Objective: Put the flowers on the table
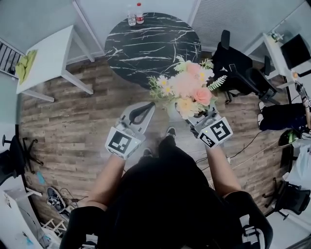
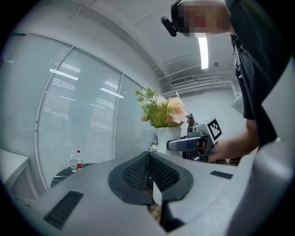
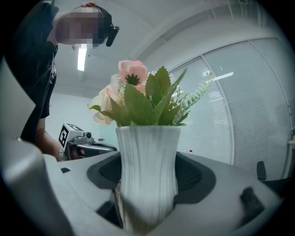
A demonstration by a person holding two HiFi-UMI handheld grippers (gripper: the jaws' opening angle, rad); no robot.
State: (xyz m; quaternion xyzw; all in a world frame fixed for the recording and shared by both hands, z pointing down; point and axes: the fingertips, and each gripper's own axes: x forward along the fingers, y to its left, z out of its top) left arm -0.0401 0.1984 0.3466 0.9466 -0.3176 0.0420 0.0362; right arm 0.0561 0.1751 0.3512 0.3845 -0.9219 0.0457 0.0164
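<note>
A bouquet of pink and cream flowers (image 1: 188, 87) stands in a white ribbed vase (image 3: 147, 170). My right gripper (image 1: 195, 121) is shut on that vase and holds it upright in the air over the wooden floor. In the right gripper view the vase fills the gap between the jaws, with the flowers (image 3: 138, 97) above. The round black marble table (image 1: 150, 46) lies just beyond the bouquet. My left gripper (image 1: 145, 109) hovers to the left of the vase, shut and holding nothing. In the left gripper view its pads (image 2: 138, 171) meet, and the vase (image 2: 167, 137) shows beyond them.
Two bottles (image 1: 135, 14) stand at the far edge of the marble table. A white table (image 1: 48, 53) is at the left. A black office chair (image 1: 238, 68) stands right of the round table, with a desk and a seated person (image 1: 282, 116) beyond. Cables lie on the floor.
</note>
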